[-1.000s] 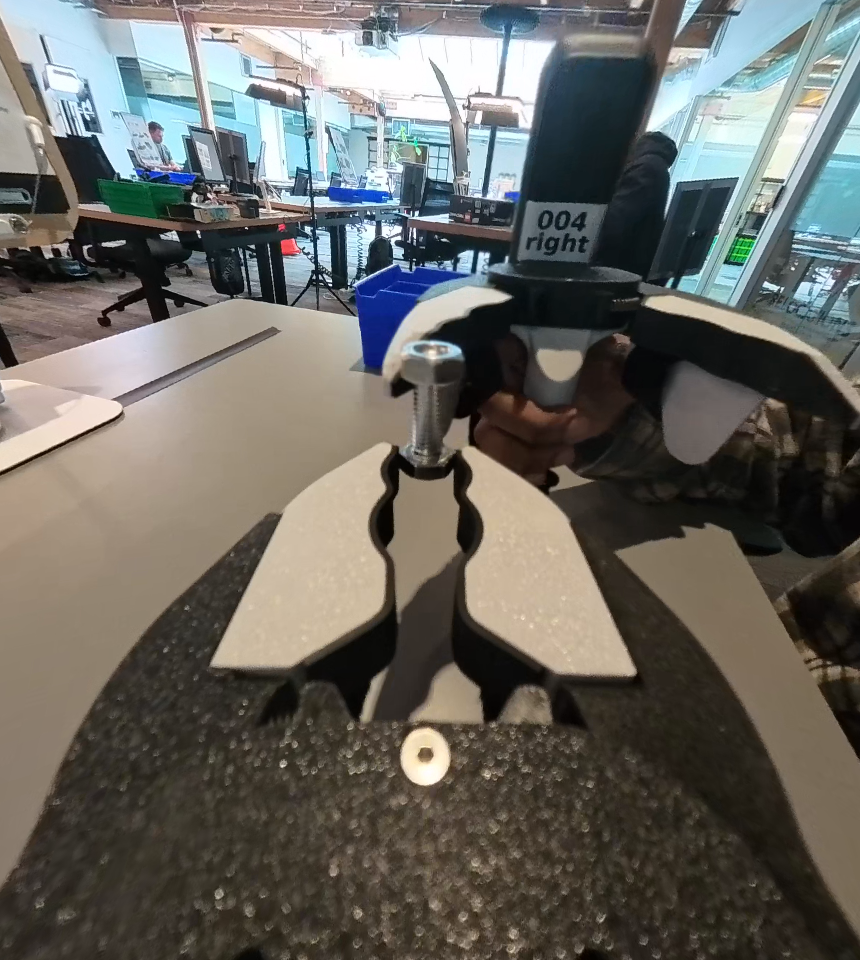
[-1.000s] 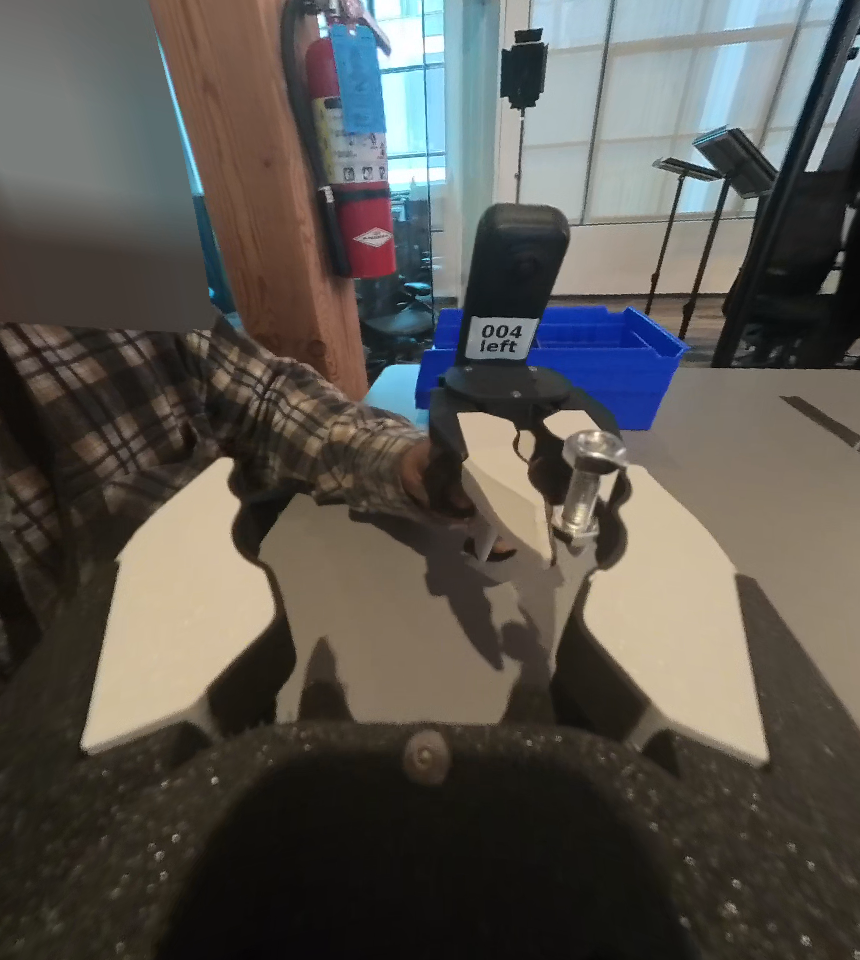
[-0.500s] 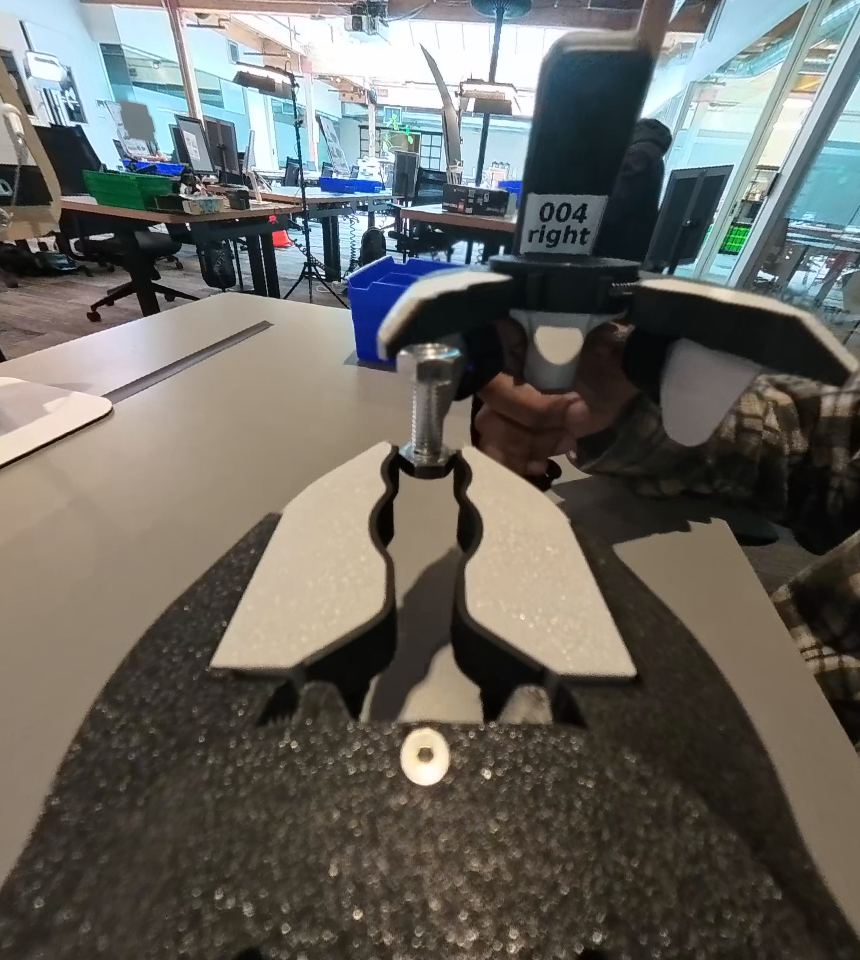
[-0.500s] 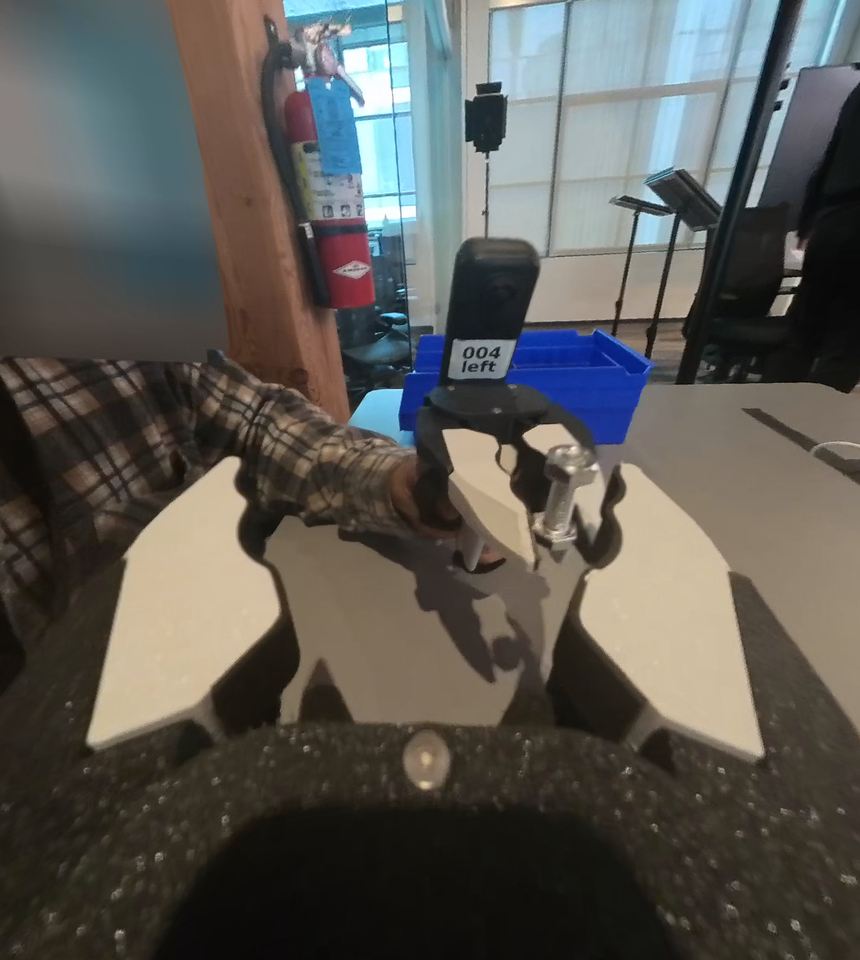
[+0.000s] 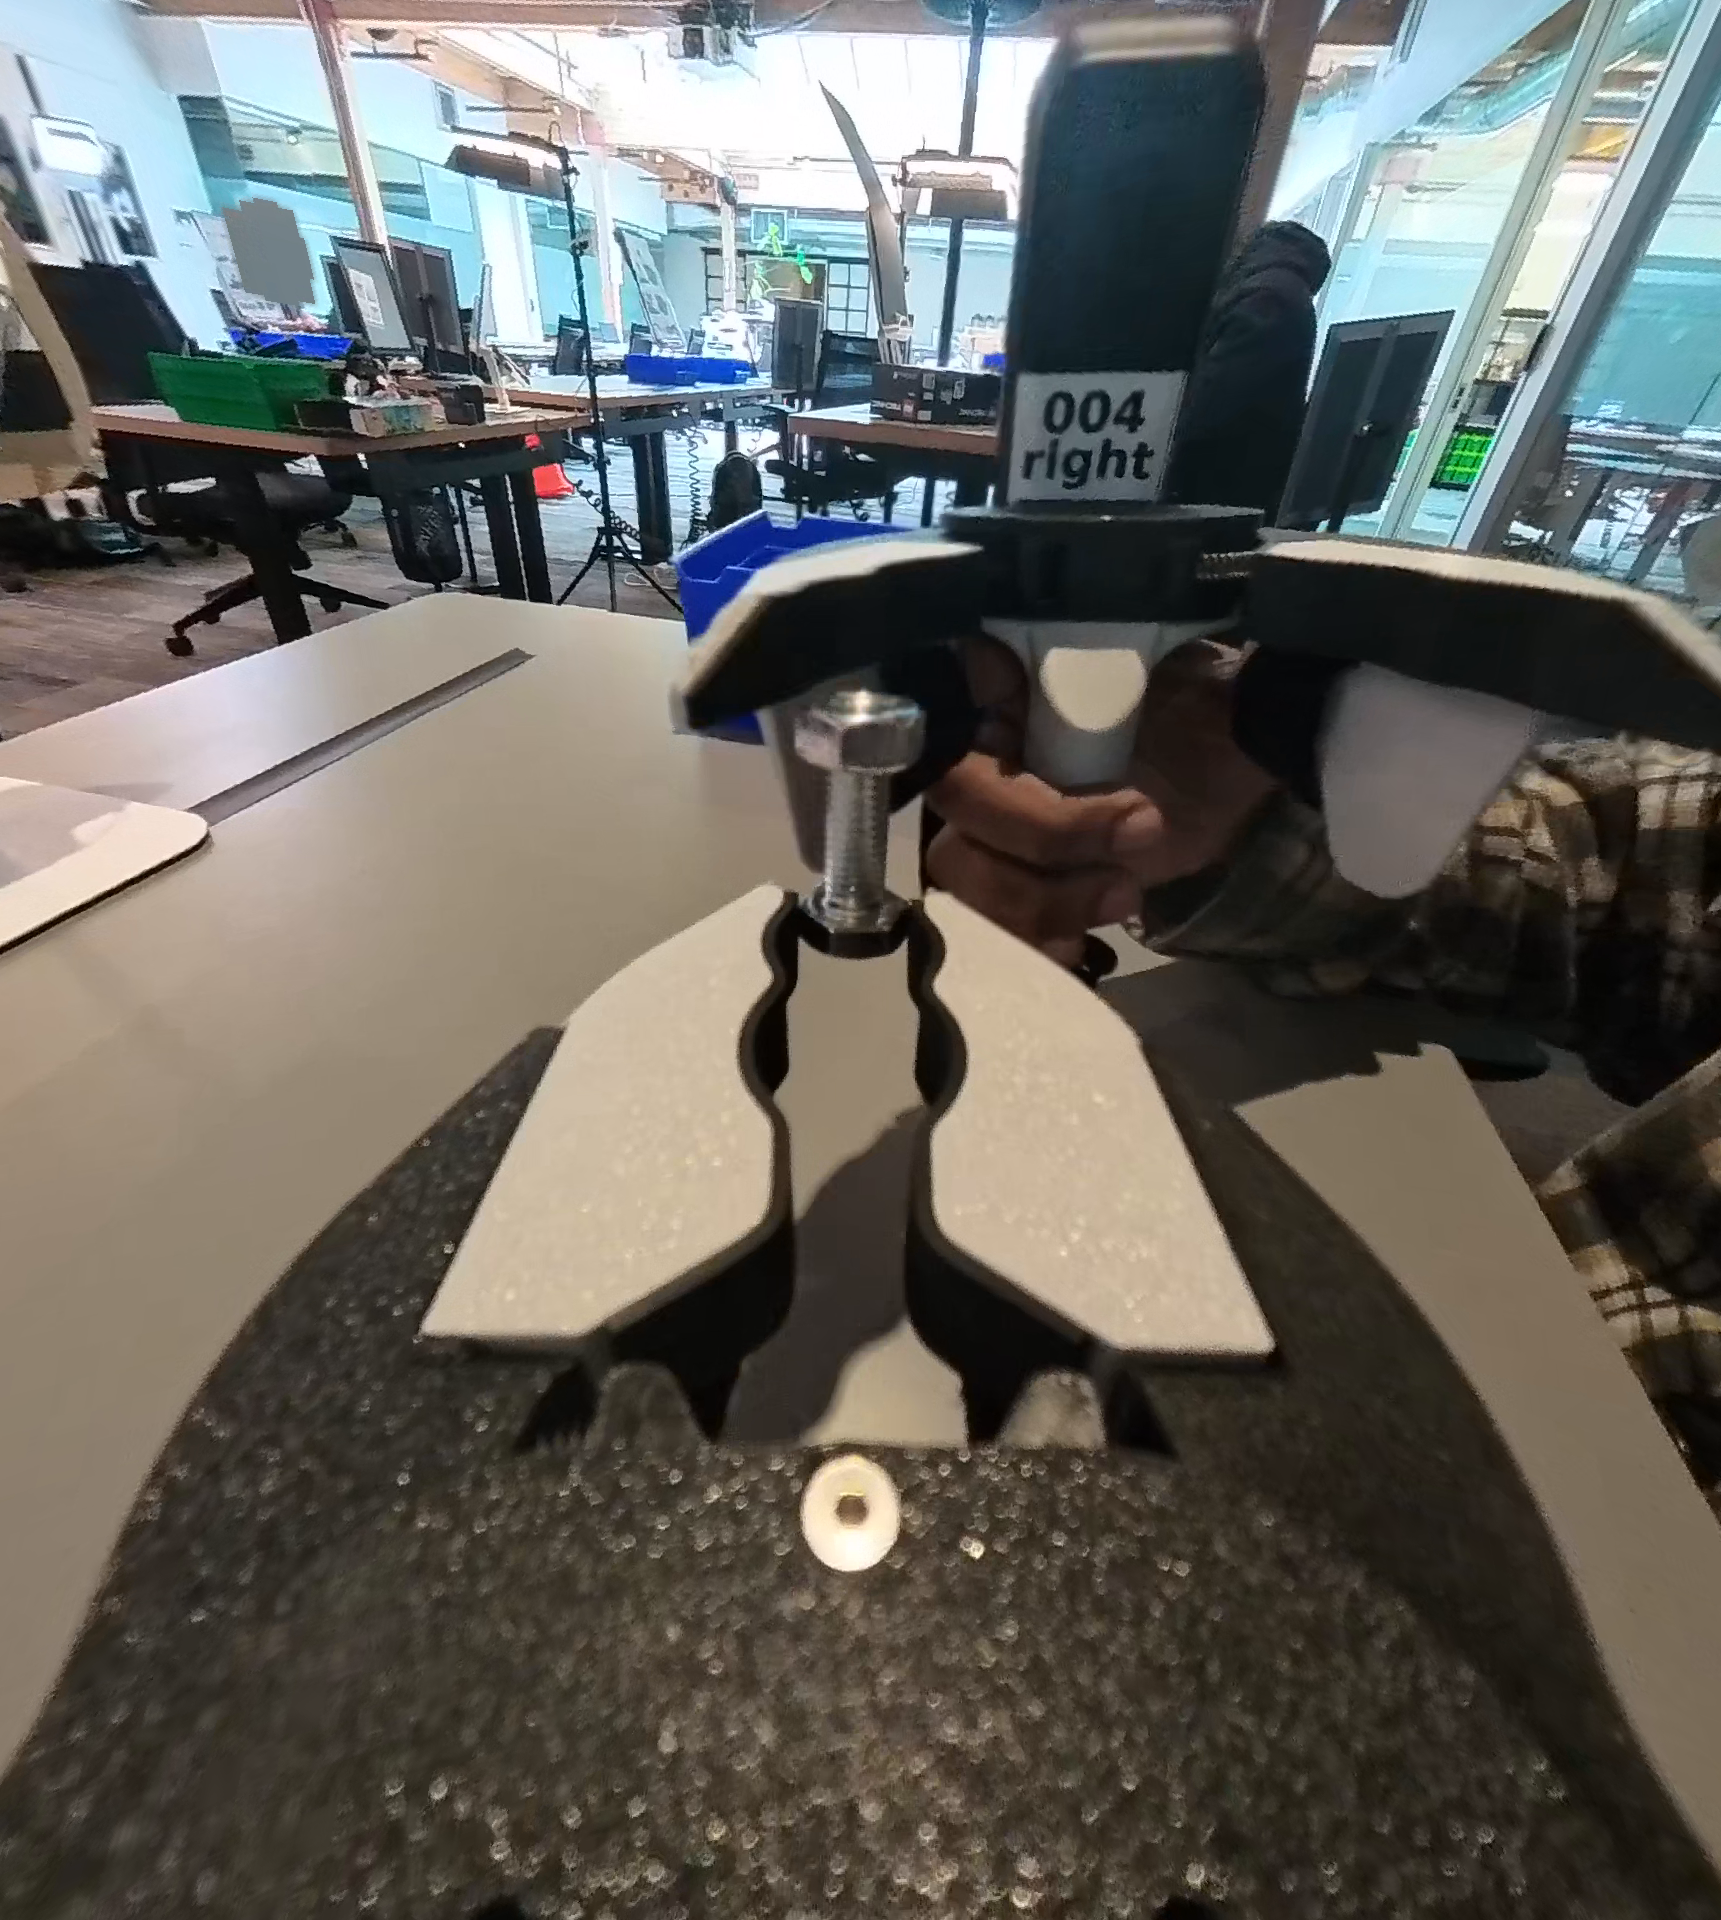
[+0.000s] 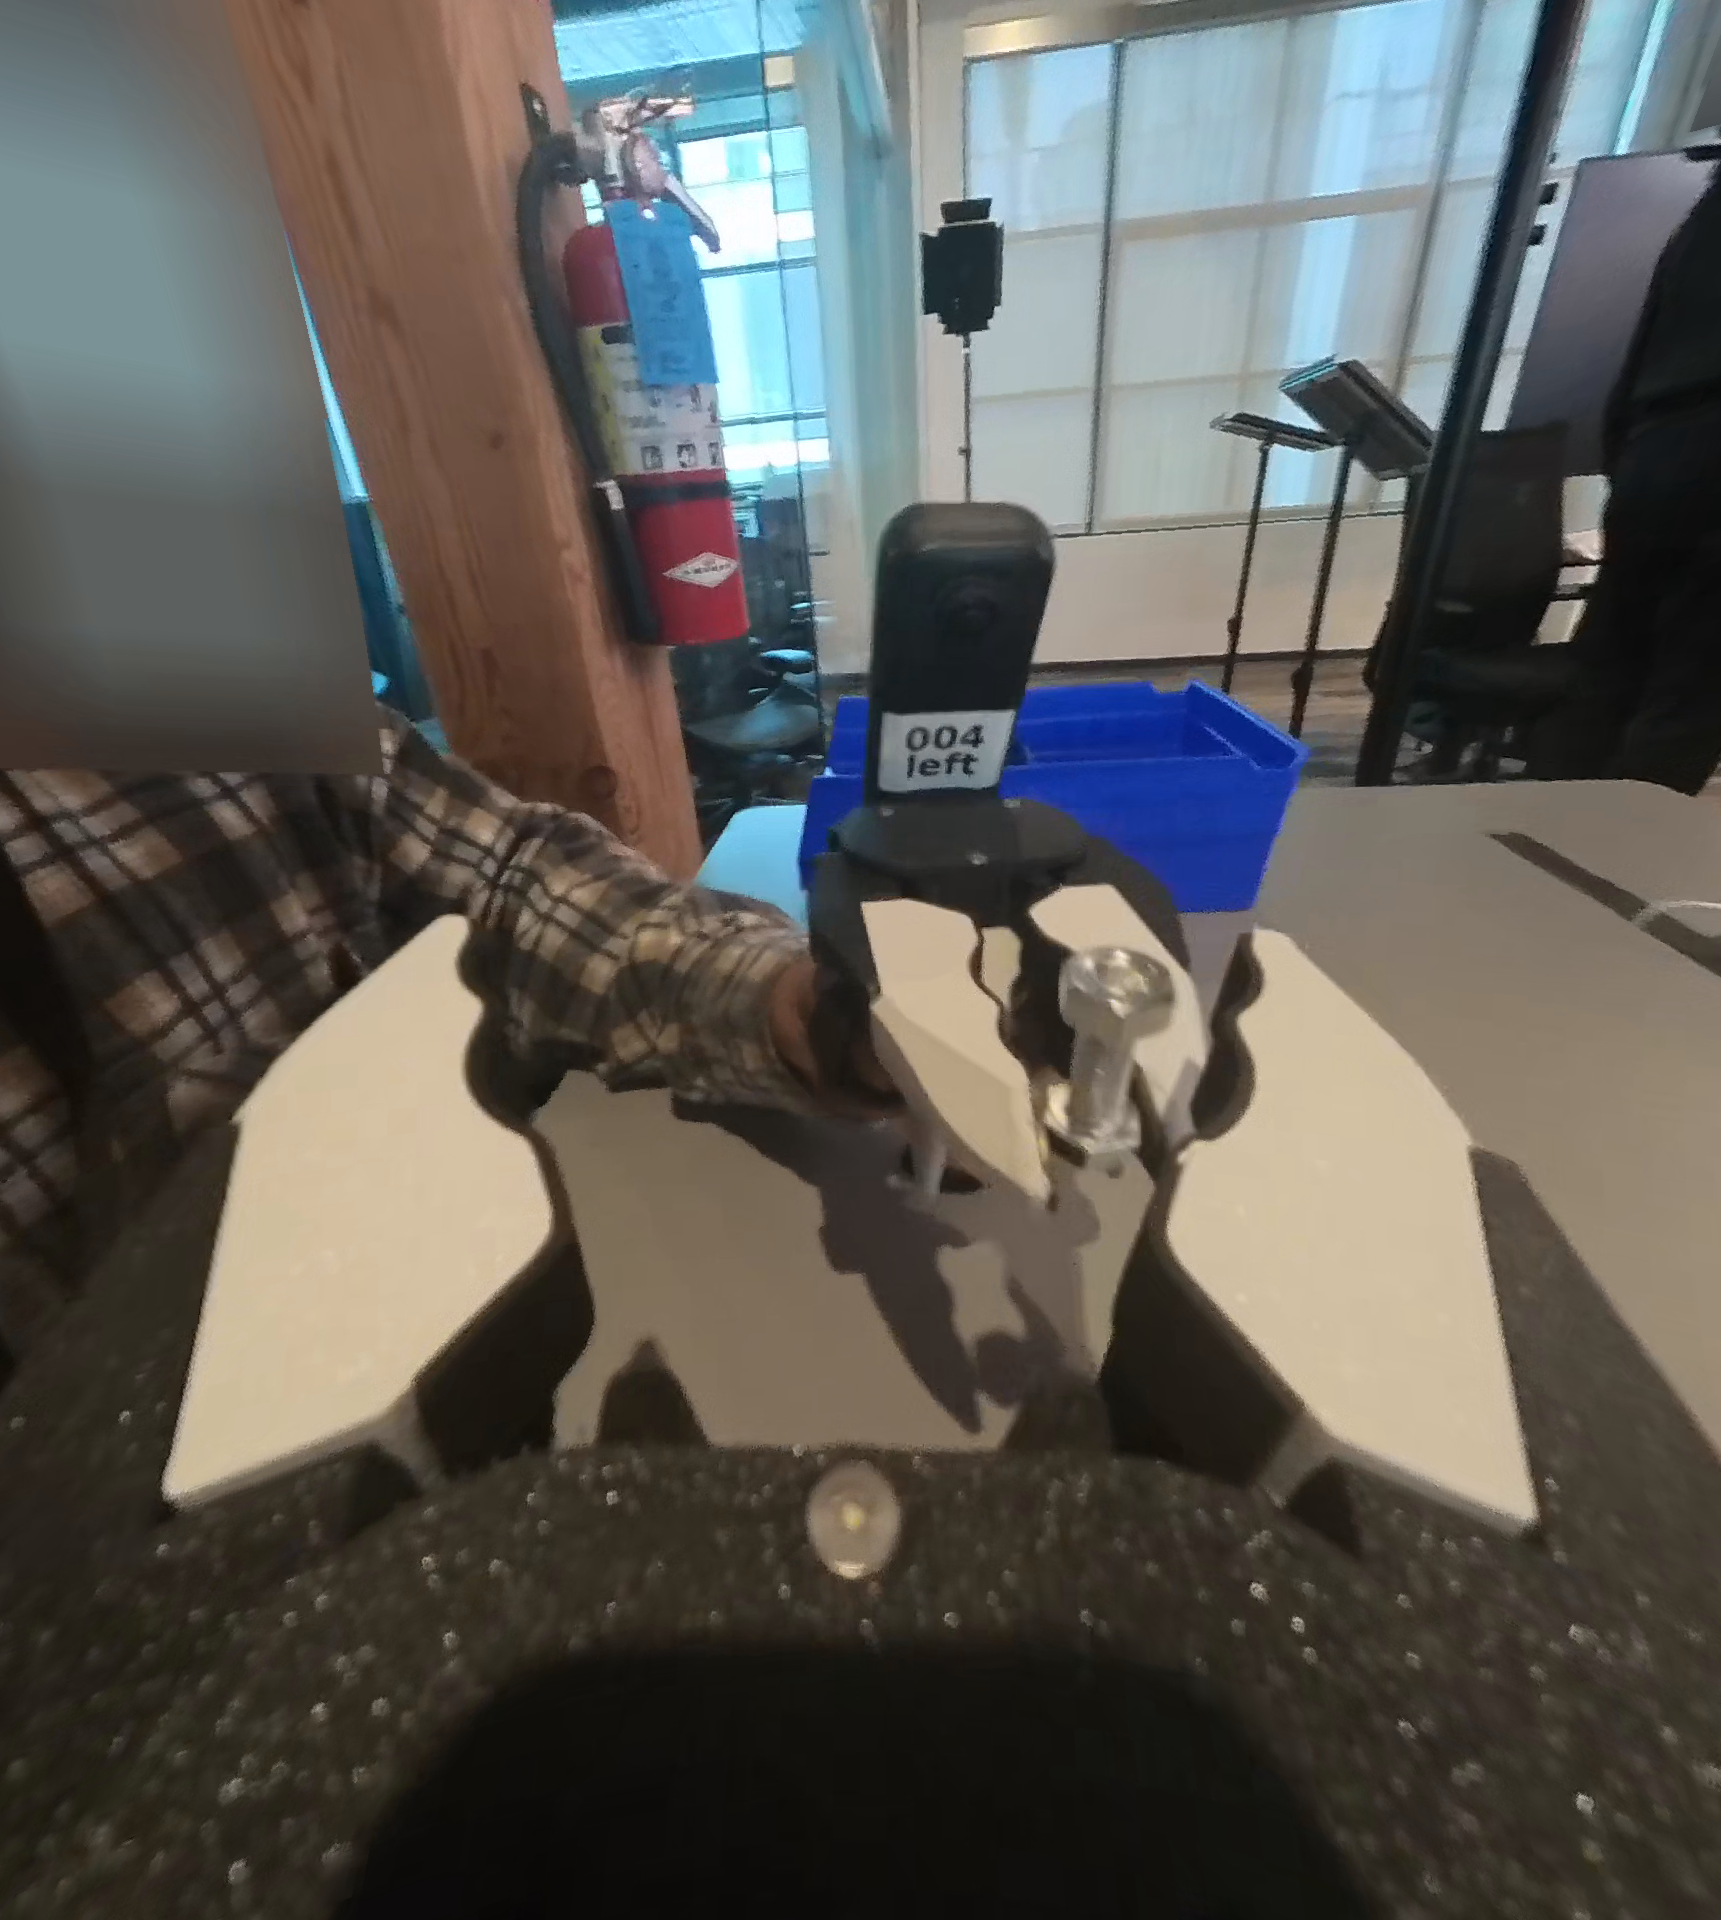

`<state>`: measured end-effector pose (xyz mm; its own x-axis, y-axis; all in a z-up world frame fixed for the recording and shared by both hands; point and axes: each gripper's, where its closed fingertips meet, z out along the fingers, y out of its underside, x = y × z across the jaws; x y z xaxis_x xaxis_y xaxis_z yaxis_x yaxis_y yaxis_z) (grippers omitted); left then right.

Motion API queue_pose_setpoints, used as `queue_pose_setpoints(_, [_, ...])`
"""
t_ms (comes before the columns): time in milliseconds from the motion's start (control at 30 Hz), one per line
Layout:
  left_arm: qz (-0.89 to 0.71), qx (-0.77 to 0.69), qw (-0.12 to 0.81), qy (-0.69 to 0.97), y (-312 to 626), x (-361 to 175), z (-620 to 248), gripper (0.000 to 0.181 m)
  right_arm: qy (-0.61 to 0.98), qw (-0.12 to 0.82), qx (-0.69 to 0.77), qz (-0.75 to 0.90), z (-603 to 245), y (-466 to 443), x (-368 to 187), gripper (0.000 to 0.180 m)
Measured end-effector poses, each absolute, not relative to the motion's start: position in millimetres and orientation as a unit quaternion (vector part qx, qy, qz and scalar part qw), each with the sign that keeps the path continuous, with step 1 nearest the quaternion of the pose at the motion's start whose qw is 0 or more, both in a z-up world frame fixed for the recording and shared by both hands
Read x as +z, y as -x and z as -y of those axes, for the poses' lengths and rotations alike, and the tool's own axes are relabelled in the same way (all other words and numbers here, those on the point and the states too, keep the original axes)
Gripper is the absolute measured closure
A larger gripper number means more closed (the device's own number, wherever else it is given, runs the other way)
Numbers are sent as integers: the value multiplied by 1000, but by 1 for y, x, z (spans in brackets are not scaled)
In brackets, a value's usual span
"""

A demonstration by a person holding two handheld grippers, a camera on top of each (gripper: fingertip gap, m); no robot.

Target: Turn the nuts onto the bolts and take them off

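Here, left hand-held gripper (image 5: 858,925): fingers drawn nearly together at the tips, clamped on the nut at the foot of the bolt, at 12 o'clock of the left wrist view.
Nut (image 5: 856,914): silver, pinched between the two fingertips, threaded on the lower end of the bolt.
Bolt (image 5: 858,800): silver, upright, hex head on top, shank rising from the nut above the worktop.
Right hand-held gripper (image 6: 856,1029): fingers spread wide with nothing between them; its right finger (image 6: 1344,1174) sits just beside the bolt, at 1 o'clock of the right wrist view; whether it touches the bolt cannot be told.
Right gripper seen from the left view: facing the camera at 1 o'clock, one finger tip (image 5: 814,644) just above the bolt head.
Hands: a person's hand (image 5: 1053,821) grips the right handle; a plaid sleeve (image 6: 565,935) leads to the left one.
Worktop (image 5: 316,935): grey, plain.
Blue bin (image 6: 1178,810): on the worktop at 12 o'clock, behind the left gripper.
Fire extinguisher (image 6: 669,499): red, on a wooden post at 11 o'clock.
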<state>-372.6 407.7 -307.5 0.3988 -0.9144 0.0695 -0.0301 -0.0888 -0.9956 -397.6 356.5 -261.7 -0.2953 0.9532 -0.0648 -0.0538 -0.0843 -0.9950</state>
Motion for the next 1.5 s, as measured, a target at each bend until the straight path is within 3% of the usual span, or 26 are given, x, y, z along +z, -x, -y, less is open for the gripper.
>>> queue_pose_setpoints(133, [-378,-388,558,629,373,-310,-410,162,425,418,594,540,-348,395,-268,46])
queue_pose_setpoints(233, [-374,-389,558,630,375,-309,-412,162,437,427,591,527,-352,384,-270,52])
queue_pose_setpoints(500, [-381,-384,560,627,371,-309,-409,162,429,411,602,534,-347,399,-268,46])
queue_pose_setpoints(633, [-374,-385,561,630,375,-307,-411,162,440,431,586,527,-346,384,-270,53])
queue_pose_setpoints(967, [-375,-382,565,628,374,-305,-410,162,442,426,578,537,-344,397,-270,46])
queue_pose_setpoints(1067, [-375,-385,560,630,375,-307,-410,162,448,443,575,522,-345,384,-270,52])
queue_pose_setpoints(1367, [-377,-384,562,629,373,-307,-409,162,446,425,580,533,-344,398,-272,46])
queue_pose_setpoints(1500, [-370,-387,557,635,377,-309,-413,162,457,444,577,511,-345,380,-273,51])
